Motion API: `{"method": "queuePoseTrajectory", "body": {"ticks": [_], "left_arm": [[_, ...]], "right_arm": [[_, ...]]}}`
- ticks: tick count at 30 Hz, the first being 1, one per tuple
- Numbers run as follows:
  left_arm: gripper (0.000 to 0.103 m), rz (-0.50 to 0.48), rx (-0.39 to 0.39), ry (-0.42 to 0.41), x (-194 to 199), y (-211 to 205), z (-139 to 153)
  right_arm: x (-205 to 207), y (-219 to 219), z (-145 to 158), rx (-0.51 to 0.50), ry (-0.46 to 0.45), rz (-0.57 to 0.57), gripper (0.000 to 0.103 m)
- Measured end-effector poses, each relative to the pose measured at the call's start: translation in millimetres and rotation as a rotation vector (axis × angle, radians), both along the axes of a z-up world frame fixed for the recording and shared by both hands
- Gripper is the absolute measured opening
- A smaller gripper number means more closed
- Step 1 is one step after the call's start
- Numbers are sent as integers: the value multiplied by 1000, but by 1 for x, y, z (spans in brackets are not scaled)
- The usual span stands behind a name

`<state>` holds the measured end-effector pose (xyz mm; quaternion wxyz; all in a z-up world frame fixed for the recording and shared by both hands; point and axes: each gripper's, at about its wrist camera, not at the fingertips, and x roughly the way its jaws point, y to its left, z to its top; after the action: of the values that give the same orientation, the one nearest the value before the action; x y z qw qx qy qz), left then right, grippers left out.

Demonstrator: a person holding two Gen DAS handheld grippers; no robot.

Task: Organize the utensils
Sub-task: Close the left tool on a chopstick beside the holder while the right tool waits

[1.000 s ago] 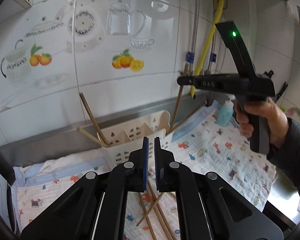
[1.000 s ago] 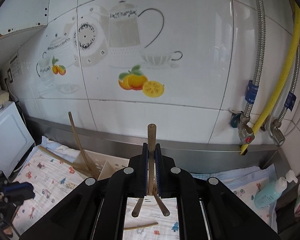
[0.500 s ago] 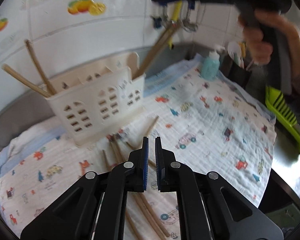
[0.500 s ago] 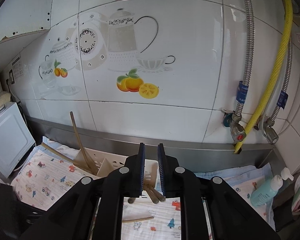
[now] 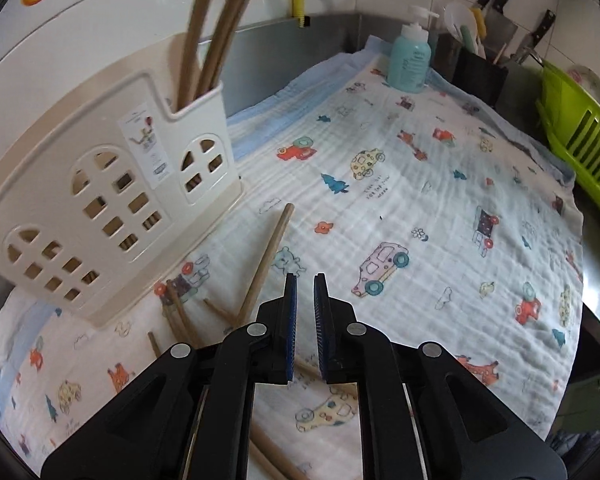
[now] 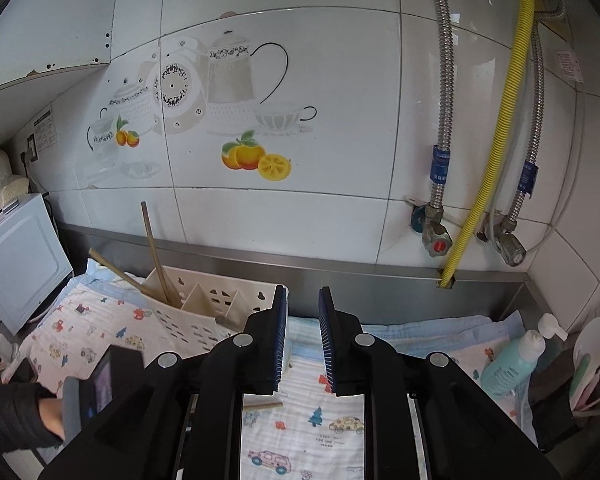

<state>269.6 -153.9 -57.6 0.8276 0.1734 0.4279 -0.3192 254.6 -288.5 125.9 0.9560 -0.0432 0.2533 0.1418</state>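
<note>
A cream plastic utensil holder (image 5: pixel 100 216) stands on a printed cloth (image 5: pixel 440 200); chopsticks (image 5: pixel 216 32) stand in its right compartment. Several loose wooden chopsticks (image 5: pixel 266 260) lie on the cloth in front of it. My left gripper (image 5: pixel 304 280) hovers low over them, its jaws a narrow gap apart and empty. My right gripper (image 6: pixel 303 300) is open and empty, held higher above the holder (image 6: pixel 204 300), where two chopsticks (image 6: pixel 156 256) lean in the left compartment. One chopstick (image 6: pixel 262 406) shows on the cloth below it.
A teal pump bottle (image 5: pixel 410 60) and a dark caddy with knives (image 5: pixel 480 72) stand at the back right. A green dish rack (image 5: pixel 580 140) is at the right edge. Pipes and a yellow hose (image 6: pixel 492 140) run down the tiled wall. A white appliance (image 6: pixel 16 256) stands on the left.
My right gripper let the chopstick drop into the holder's right compartment and opened wider. My left gripper swung down from the wall to just above the loose chopsticks, and its jaws parted slightly.
</note>
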Motion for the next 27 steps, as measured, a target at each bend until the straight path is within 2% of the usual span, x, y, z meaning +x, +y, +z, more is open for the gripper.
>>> {"method": "queuePoseTrajectory", "body": {"ticks": [6,8,9,14,16,18,19,22,27], "left_arm": [[11,29,21,17,22,-5,-12],[43,31,26,20,26,-6,-15],[63,42,28,-5,27,-6,-15],[59,35,34,-28,31,-9,-16],[43,18,38,-19,32,-11,-17],[42,8,50,-17,33,-13,-19],[35,3,55,-15,33,-13,-21],[29,-6,71,-1,36,-14,-25],[24,-18,121,17,41,-19,-34]], "right_arm": [[-4,-8,-11,5,10,11,17],[-4,-11,-15,8,16,13,17],[-3,-12,-17,8,19,13,17],[1,-19,-27,24,38,4,17],[3,-22,-30,26,44,0,17],[3,-23,-33,29,48,-2,17],[3,-24,-34,32,50,-4,17],[3,-26,-37,36,55,-7,17],[3,-27,-38,37,59,-8,17]]}}
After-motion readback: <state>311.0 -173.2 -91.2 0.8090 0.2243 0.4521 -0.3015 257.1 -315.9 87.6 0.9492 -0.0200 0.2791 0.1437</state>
